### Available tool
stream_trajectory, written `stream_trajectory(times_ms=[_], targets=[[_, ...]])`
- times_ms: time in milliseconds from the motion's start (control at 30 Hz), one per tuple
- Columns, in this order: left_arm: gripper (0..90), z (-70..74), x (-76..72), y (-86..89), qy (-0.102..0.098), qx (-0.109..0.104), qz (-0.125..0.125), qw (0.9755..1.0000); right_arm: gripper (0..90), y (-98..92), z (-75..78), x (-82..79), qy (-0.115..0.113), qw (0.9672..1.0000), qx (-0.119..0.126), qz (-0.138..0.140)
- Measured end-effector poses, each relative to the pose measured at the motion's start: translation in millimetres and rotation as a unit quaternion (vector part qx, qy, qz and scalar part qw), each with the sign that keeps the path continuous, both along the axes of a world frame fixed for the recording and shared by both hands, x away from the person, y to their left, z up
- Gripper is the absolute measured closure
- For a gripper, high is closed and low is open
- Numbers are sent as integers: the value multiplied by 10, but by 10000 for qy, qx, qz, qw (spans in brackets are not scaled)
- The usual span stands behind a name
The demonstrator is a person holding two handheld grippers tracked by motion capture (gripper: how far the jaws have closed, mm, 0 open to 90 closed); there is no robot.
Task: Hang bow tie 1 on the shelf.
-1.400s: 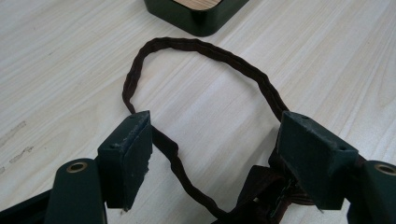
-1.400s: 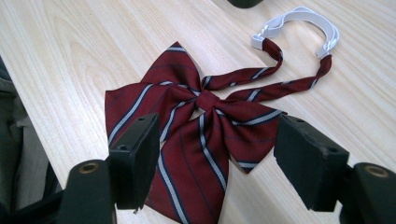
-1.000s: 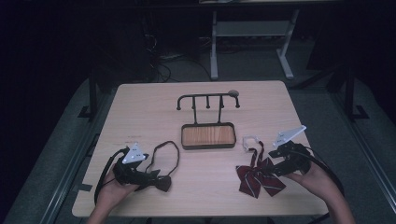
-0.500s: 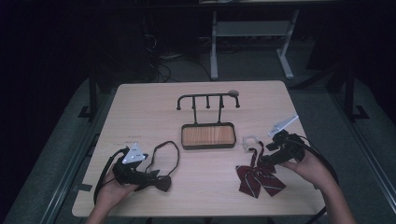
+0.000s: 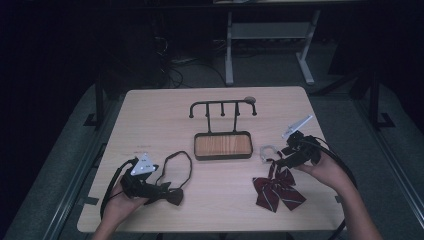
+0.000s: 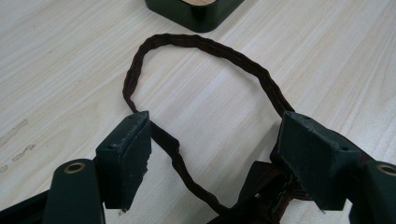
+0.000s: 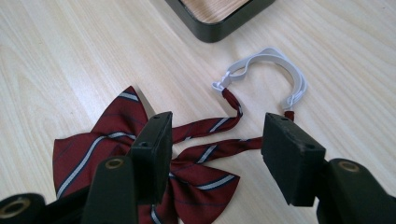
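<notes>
A dark red bow tie with pale stripes (image 5: 278, 192) lies at the table's front right, its white elastic loop (image 5: 267, 152) toward the stand. My right gripper (image 5: 283, 160) hovers over the tie's two straps (image 7: 212, 126), which lie between its open jaws (image 7: 215, 149) without being pinched. These jaws have just been closing a little. At the front left, a dark brown bow tie (image 5: 173, 195) rests with its strap loop (image 5: 178, 164) spread out. My left gripper (image 5: 159, 189) is open, and part of that strap (image 6: 177, 158) runs between its jaws (image 6: 217, 158).
A black stand with a row of hooks (image 5: 222, 106) rises from a wood-inlaid base (image 5: 222, 145) at mid-table, and the base's corner (image 7: 219, 21) lies just beyond the white loop (image 7: 275, 65). Cables trail from both grippers. The table edge is near my hands.
My right gripper has moved left and slightly away from me, from beside the red tie to over its straps. The left gripper and brown tie have not moved.
</notes>
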State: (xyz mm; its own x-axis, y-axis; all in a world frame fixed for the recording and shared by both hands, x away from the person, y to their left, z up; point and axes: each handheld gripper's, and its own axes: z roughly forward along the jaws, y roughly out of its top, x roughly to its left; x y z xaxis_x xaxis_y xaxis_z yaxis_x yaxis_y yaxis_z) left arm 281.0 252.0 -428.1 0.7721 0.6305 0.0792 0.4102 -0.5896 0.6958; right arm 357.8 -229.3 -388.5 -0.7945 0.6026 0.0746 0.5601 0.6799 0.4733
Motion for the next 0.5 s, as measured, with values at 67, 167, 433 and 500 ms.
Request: stream_trajectory(times_ms=[67, 167, 433, 500], targets=[[257, -2, 2, -2, 16, 11, -9, 10000, 436, 7, 5, 22, -26, 10000, -54, 22], [257, -2, 3, -3, 21, 13, -7, 10000, 443, 7, 0, 66, -16, 9999, -136, -11], [255, 5, 3, 6, 19, 5, 7, 10000, 456, -22, -56, 197, 106, 9996, -259, -74], [255, 4, 4, 6, 27, 2, 13, 10000, 458, -18, -71, 236, 146, 9996, -250, -71]])
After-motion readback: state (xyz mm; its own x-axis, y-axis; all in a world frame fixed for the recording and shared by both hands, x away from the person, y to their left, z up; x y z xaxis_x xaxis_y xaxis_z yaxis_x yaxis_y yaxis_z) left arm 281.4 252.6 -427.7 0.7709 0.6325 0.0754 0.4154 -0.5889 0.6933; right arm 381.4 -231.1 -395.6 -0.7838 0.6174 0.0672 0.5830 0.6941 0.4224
